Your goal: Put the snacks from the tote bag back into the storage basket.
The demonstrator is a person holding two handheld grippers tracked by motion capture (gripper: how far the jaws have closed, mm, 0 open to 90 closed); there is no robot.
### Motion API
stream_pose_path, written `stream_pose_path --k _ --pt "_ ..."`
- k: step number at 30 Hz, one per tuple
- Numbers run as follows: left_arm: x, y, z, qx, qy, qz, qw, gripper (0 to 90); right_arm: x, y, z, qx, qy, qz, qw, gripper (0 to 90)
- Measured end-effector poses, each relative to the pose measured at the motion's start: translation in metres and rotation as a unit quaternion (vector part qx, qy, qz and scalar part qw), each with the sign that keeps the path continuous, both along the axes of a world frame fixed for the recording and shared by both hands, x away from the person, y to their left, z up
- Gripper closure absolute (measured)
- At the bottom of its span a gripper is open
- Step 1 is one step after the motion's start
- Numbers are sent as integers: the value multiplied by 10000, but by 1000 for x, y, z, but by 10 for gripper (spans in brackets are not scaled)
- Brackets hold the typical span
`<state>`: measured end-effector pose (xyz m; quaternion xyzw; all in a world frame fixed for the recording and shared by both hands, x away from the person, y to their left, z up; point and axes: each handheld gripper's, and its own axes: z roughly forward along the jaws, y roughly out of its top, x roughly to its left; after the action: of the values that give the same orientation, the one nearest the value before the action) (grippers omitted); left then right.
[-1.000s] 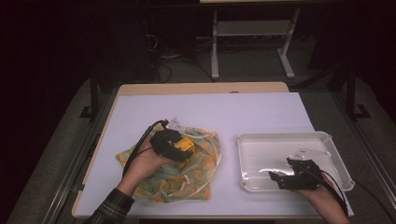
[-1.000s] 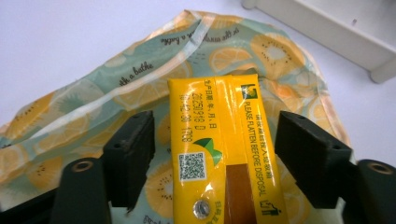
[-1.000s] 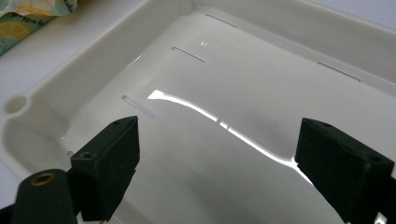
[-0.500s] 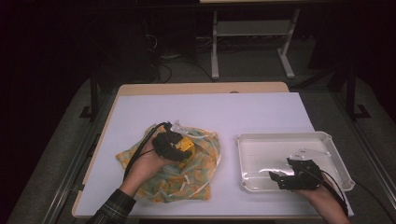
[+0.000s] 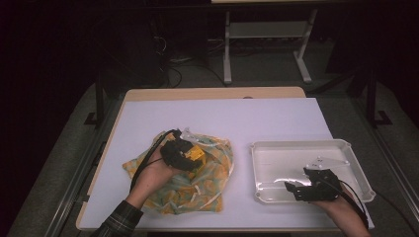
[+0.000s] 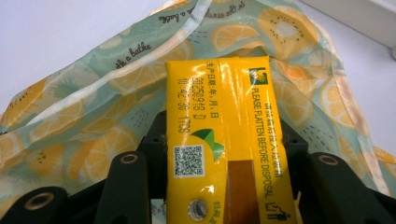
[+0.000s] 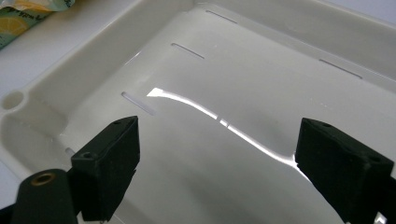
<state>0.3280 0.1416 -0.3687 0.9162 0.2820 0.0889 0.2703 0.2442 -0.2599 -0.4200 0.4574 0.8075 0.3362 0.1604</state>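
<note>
The left tool (image 5: 193, 157) is clamping a yellow drink carton (image 6: 224, 140) between its jaws, which have just been closing onto it; in the left gripper view the carton is standing up between the two black jaws, its printed seam side facing the camera. The carton is sitting over a fruit-print bag (image 5: 197, 180), a soft green and orange pouch with lemon slices that is lying crumpled on the white desk (image 5: 222, 118), left of centre. The person's left hand (image 5: 155, 173) is resting on the bag while gripping the tool.

The right tool (image 5: 295, 187) is hovering with its jaws wide apart and nothing between them, over the near part of a white plastic tray (image 5: 301, 146) that is lying to the right of the bag, apart from it.
</note>
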Motion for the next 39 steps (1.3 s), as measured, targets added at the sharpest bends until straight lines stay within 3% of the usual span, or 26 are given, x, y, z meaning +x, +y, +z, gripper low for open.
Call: stream_pose_path --k 3,15,39 --pt "0 1 1 26 12 -37 10000 516 0 0 0 2 -5 10 10000 135" --pt "-1 10 8 -254 13 40 9997 517 -1 0 1 -8 -10 12 10000 135" --pt "1 10 46 -563 -243 -31 9981 517 -2 0 3 24 -79 37 10000 135"
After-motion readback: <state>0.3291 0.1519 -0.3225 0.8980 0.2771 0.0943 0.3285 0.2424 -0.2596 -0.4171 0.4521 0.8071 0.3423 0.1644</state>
